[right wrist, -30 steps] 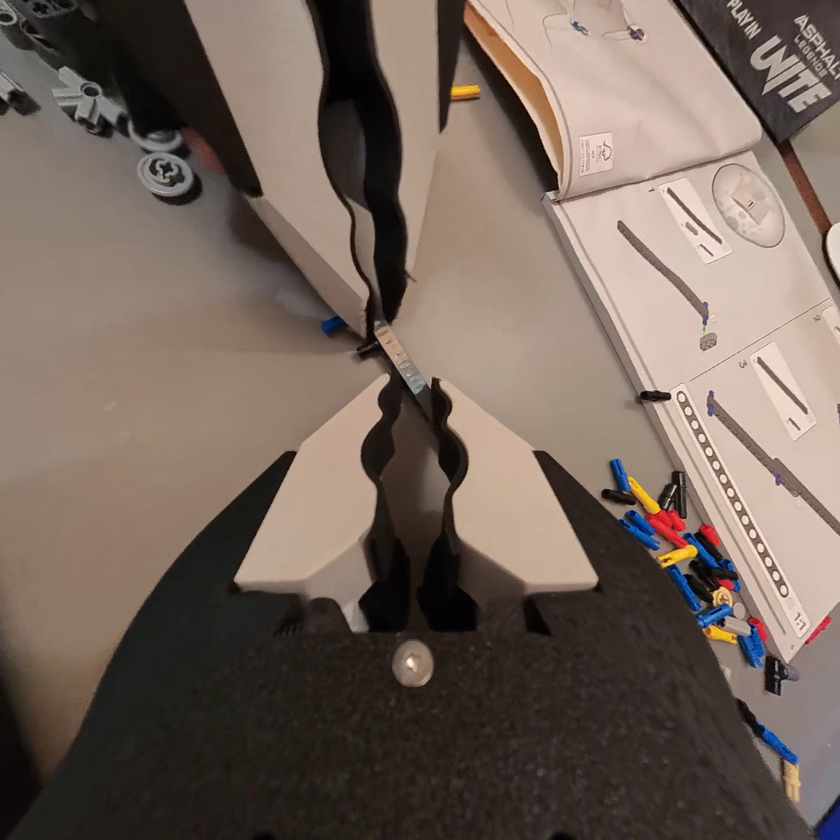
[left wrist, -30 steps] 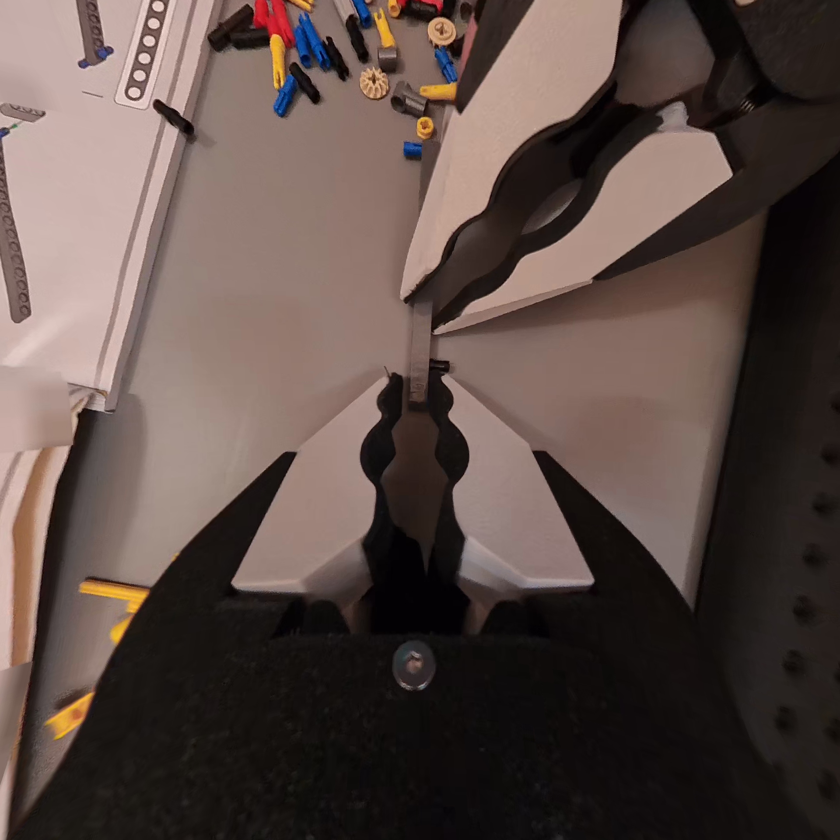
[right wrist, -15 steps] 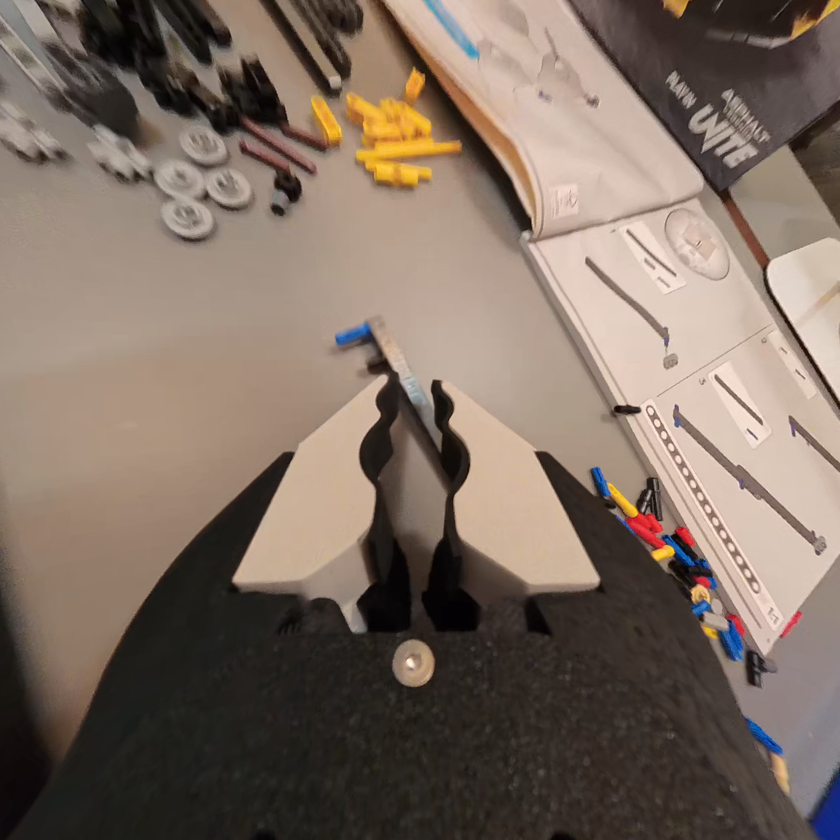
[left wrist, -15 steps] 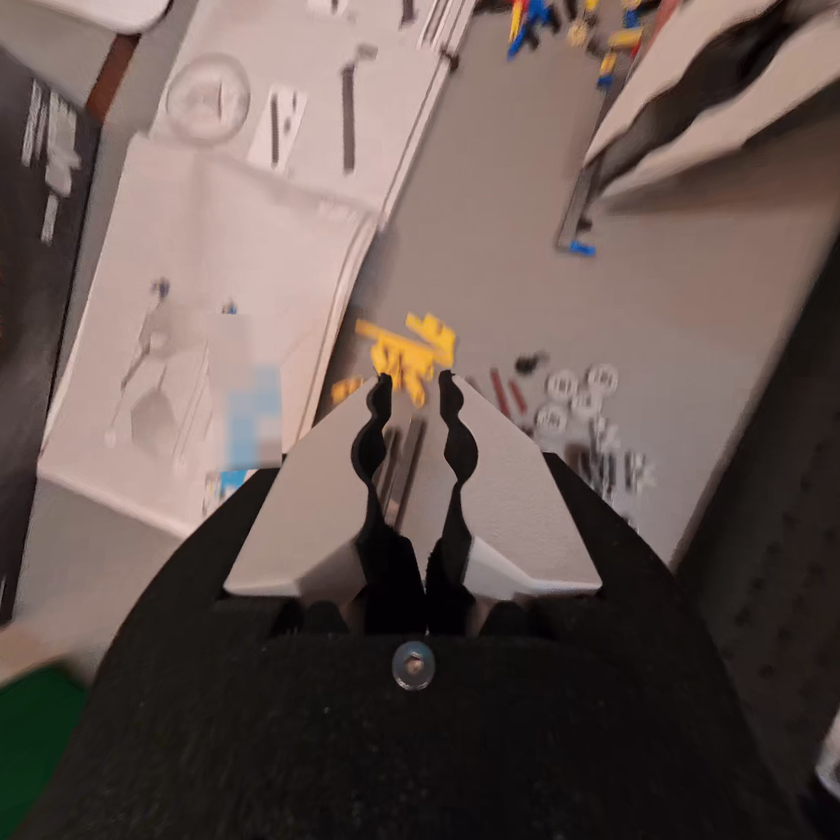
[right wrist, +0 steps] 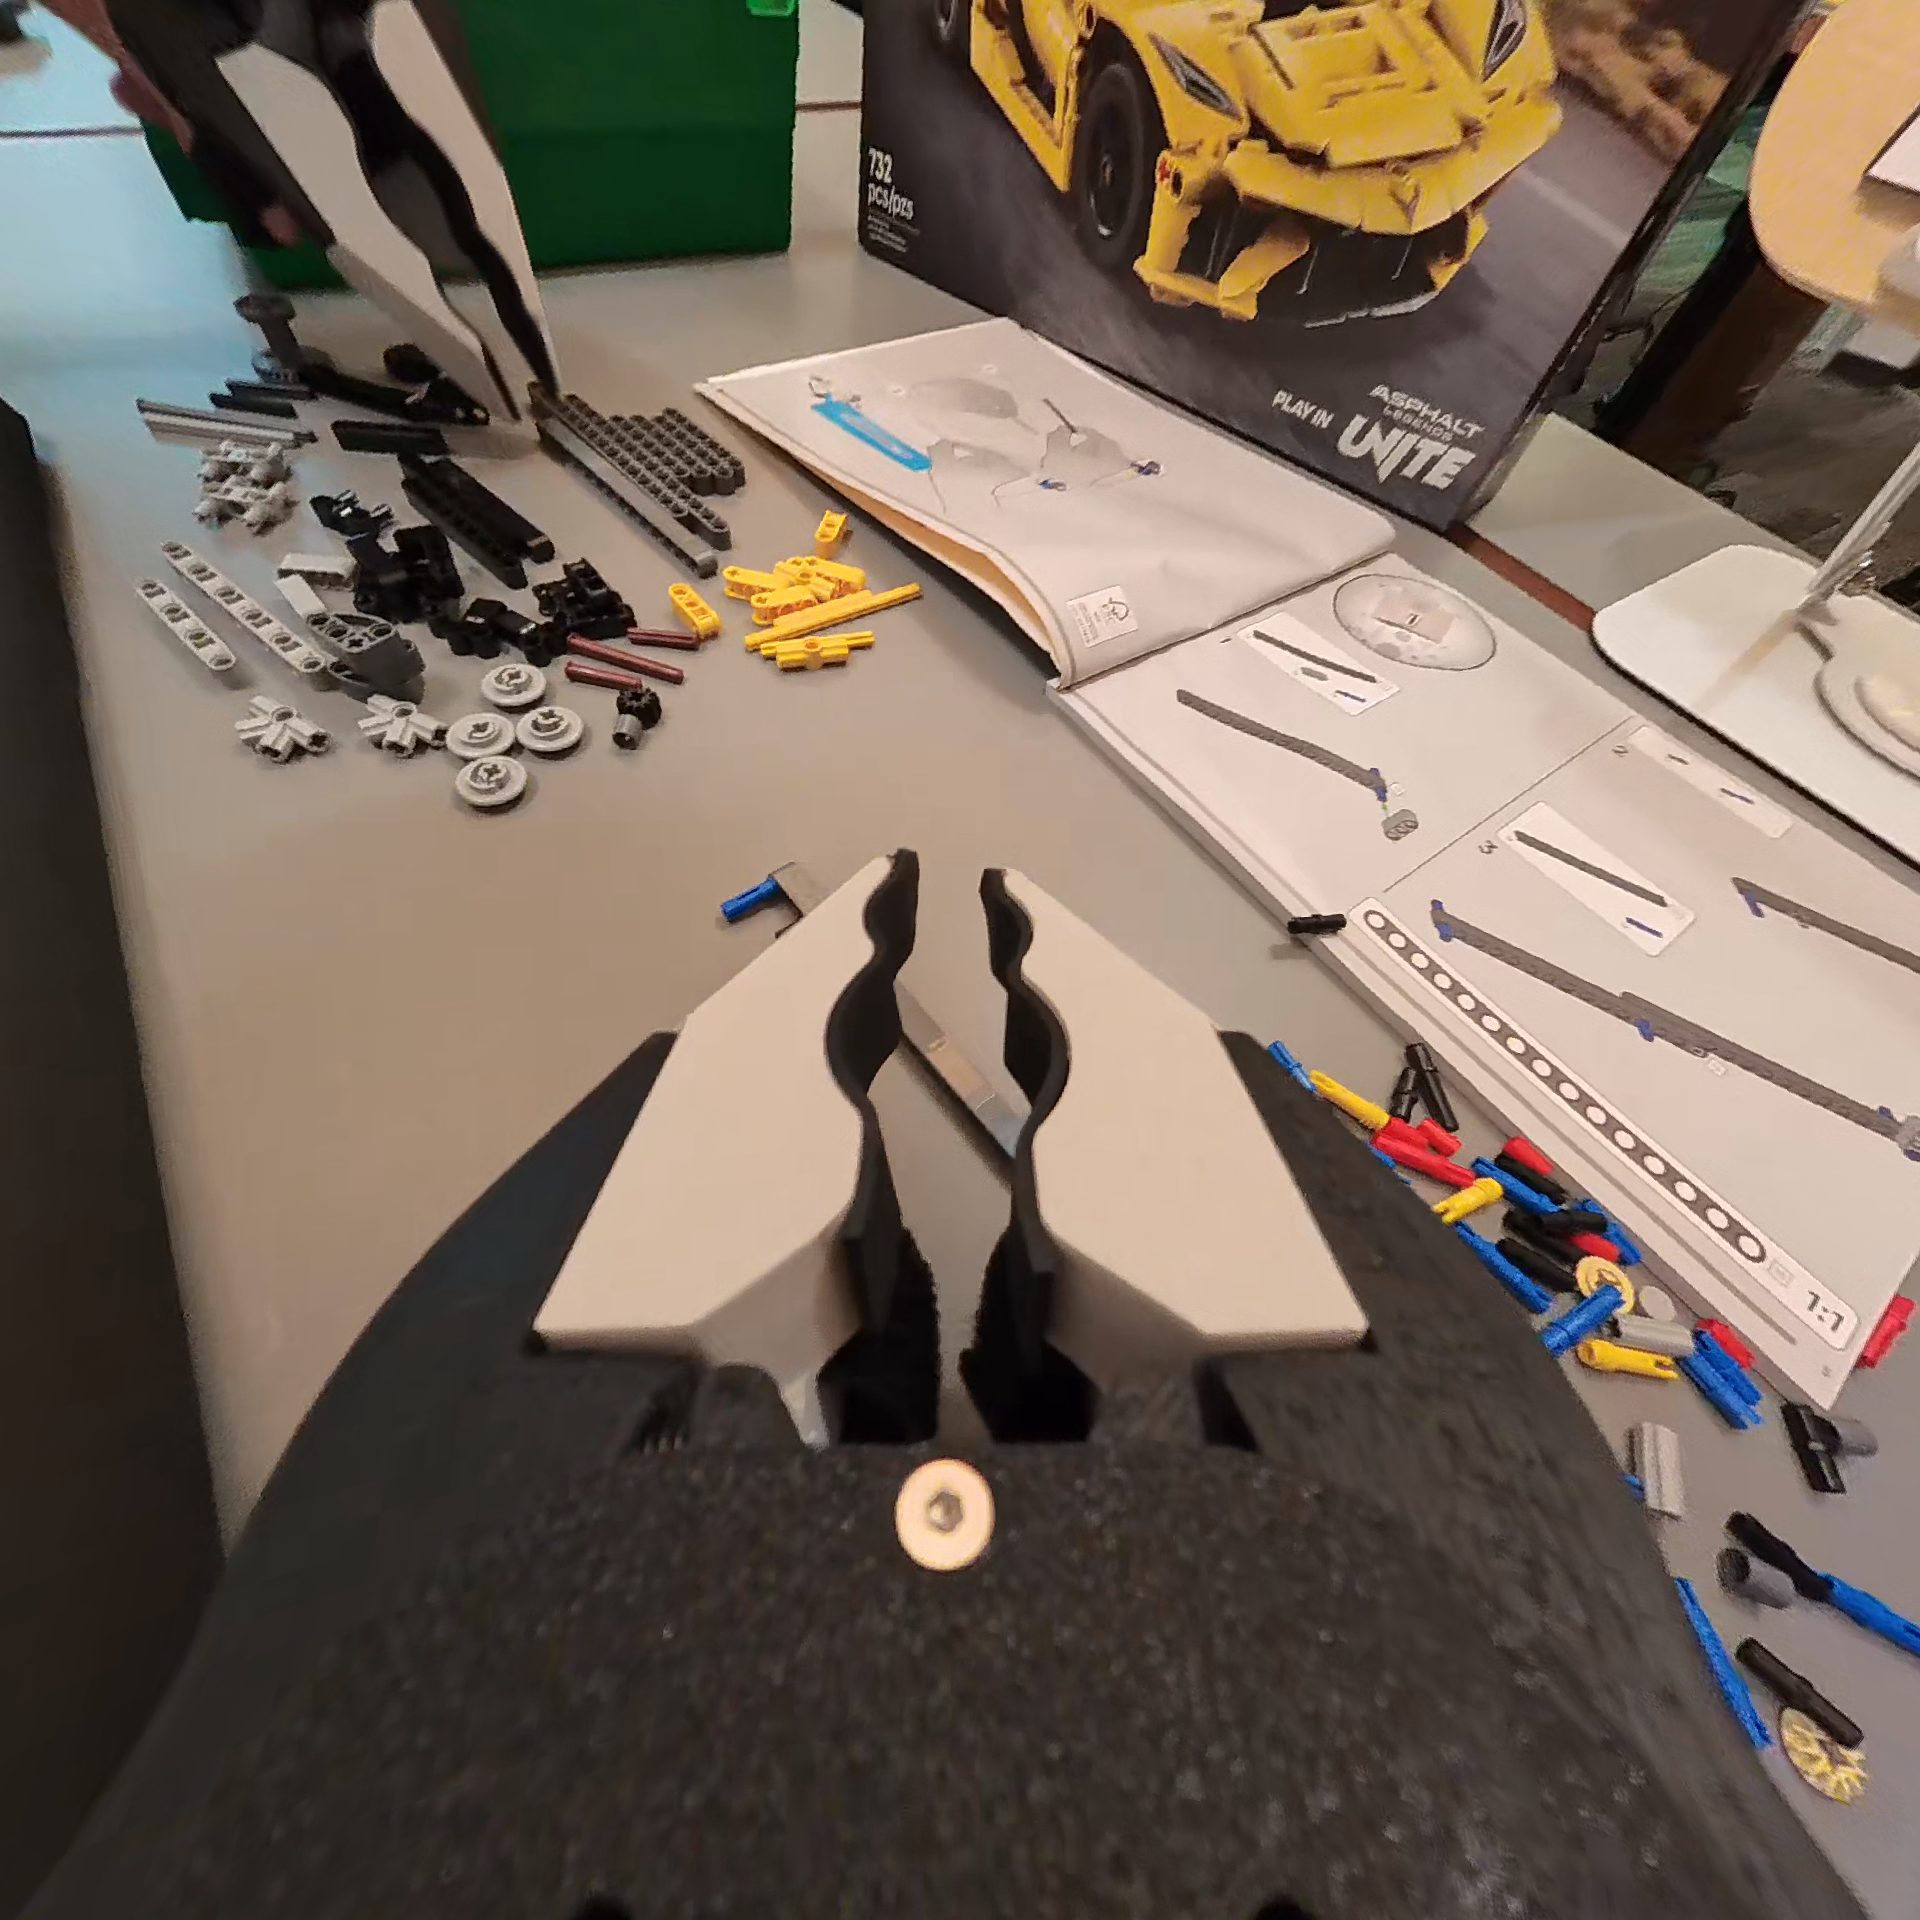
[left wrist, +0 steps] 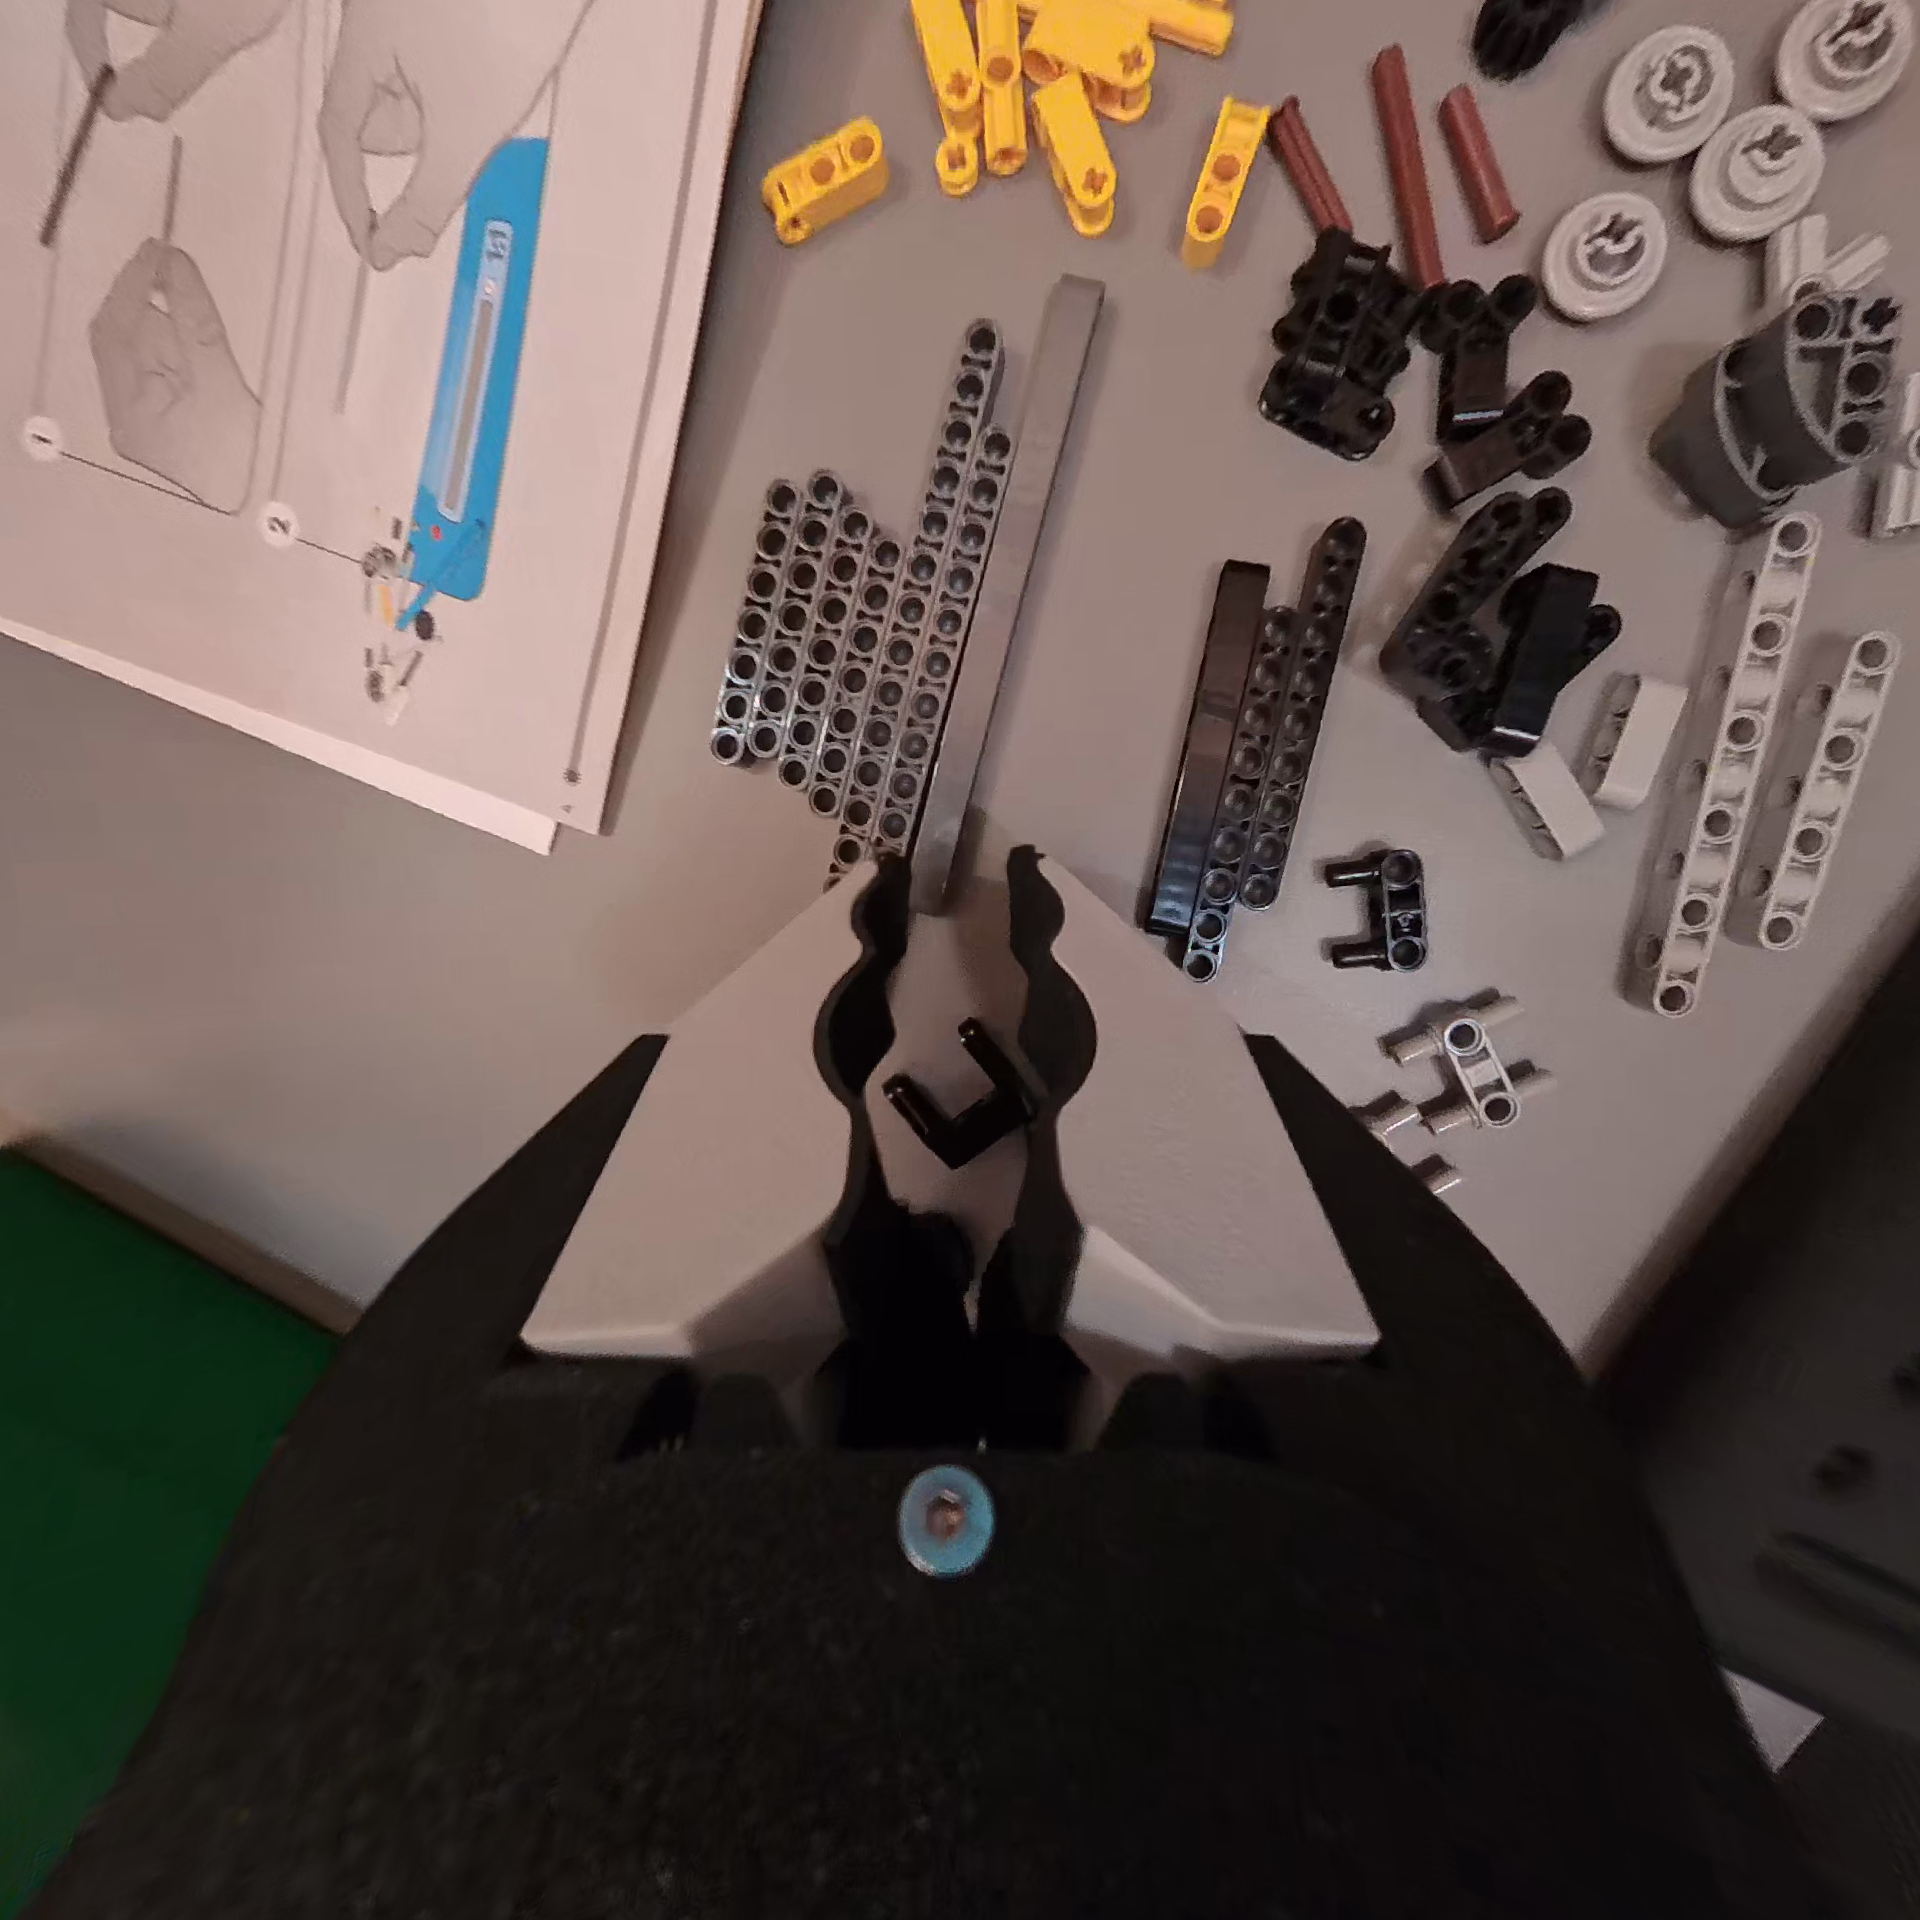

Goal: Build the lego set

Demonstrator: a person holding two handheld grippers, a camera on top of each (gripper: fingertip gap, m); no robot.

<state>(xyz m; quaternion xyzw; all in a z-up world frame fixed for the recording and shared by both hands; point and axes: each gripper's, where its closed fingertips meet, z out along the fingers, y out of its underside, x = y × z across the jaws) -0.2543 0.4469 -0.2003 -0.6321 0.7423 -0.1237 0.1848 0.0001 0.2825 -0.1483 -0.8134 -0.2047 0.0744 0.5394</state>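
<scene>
Left wrist view: left gripper [left wrist: 961, 871] hangs over the sorted beams, fingers apart, nothing clamped. The long grey beam [left wrist: 1013, 582] lies on edge, its near end just inside the tips, next to the row of dark grey holed beams [left wrist: 862, 634]. A small black connector [left wrist: 961, 1101] lies on the table [left wrist: 312, 987] between the fingers. The beam looks light, stiff and smooth plastic; thin, so I'd pinch across its flat sides near one end and expect slip if gripped loosely.

Right wrist view: right gripper [right wrist: 948, 868] has its fingers slightly apart, and a grey beam [right wrist: 951, 1049] runs between them. Can't tell if it's pinched or just lying on the table. A blue pin [right wrist: 750, 900] sticks out of its far end. Instruction booklet [right wrist: 1558, 831] lies open to the right, loose pins [right wrist: 1538, 1216] beside it.
</scene>
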